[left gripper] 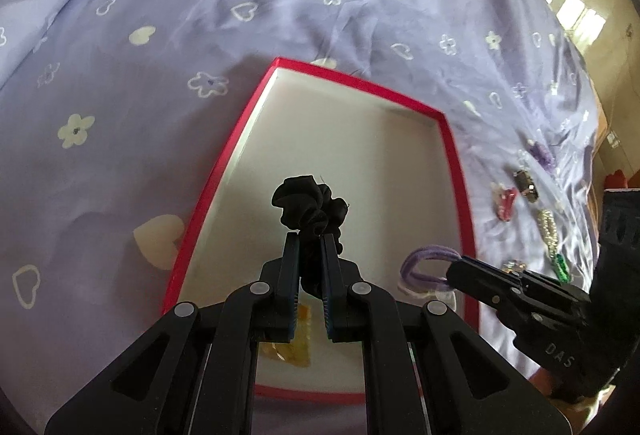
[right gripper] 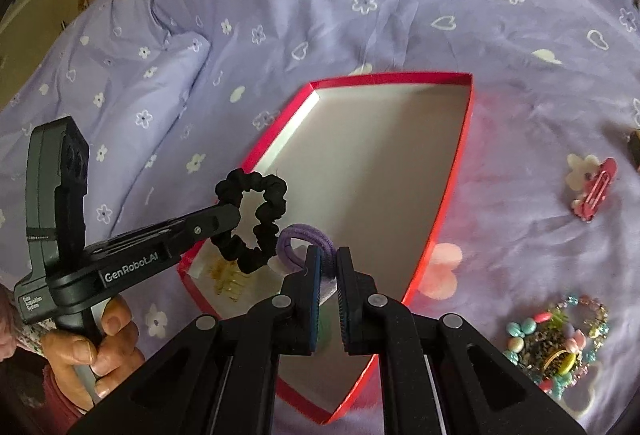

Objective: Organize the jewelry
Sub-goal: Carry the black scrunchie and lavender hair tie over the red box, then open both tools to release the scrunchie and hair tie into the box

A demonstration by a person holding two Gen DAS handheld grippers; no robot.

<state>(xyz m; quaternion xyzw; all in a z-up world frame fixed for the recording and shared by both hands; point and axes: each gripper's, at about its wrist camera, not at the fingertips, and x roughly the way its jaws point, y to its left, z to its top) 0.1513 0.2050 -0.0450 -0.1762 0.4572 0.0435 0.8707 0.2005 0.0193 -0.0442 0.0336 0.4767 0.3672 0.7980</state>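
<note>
— Jaws first: what does each pair hold?

— Left gripper [left gripper: 311, 235] has its jaws clamped on a black scrunchie [left gripper: 310, 205], lifted over the near part of the red-rimmed box [left gripper: 452, 155]. Right gripper [right gripper: 327, 255] has its jaws pinched on a purple hair tie [right gripper: 306, 237], also above the box's near end.

— Are the two bands touching?

— From the right wrist view the scrunchie's loop hangs just beside the purple tie; I cannot tell if they touch.

— Anything in the box?

— A yellowish translucent hair claw [right gripper: 230, 277] lies on the white floor at the near corner, under the left gripper.

— And outside it?

— On the lilac flowered bedsheet [left gripper: 160, 75], right of the box: a heap of colourful beaded bracelets [right gripper: 560, 339] nearest, then a pink hair clip [right gripper: 592, 195] with a white flower. More small clips lie beyond, too blurred to name.
</note>
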